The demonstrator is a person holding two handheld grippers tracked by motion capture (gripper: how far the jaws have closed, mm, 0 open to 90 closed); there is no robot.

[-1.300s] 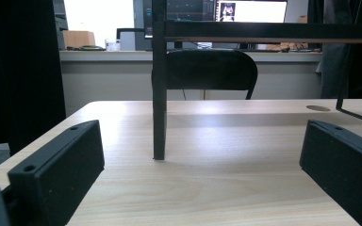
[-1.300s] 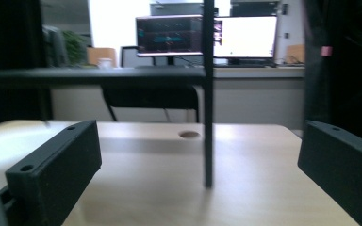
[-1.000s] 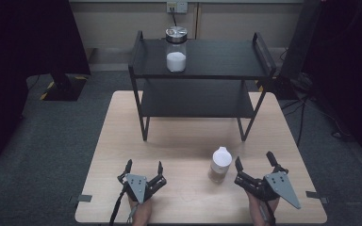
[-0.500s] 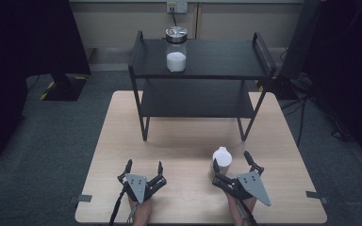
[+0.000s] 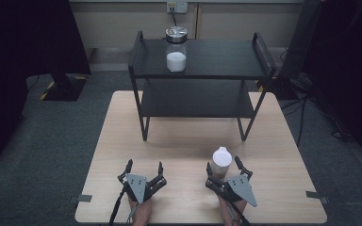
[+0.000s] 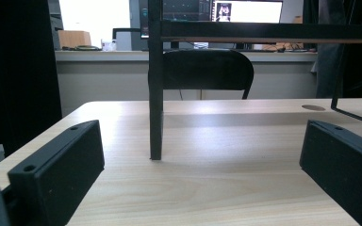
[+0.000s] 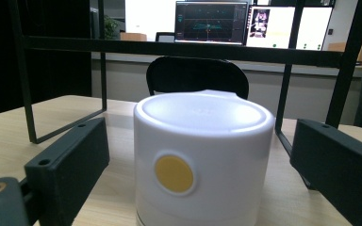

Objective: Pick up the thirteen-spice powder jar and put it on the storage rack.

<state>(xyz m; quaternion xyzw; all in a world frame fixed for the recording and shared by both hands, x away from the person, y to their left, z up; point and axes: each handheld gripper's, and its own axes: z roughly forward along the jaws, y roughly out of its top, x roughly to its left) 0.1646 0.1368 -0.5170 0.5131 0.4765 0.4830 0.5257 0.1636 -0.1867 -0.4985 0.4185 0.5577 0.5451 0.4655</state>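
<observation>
White-capped bottle (image 5: 221,163) stands upright at table's (image 5: 179,141) near edge | right gripper (image 5: 224,169) straddles it, jaws just been closing, pads not yet touching | left gripper (image 5: 144,169) idle, agape | grasp and lift pending | shelf rack (image 5: 202,66) beyond

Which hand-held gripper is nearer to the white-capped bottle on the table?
Right. The right hand-held gripper has the white-capped bottle between its open jaws, which have just been closing. The left hand-held gripper rests well off to the bottle's left.
</observation>
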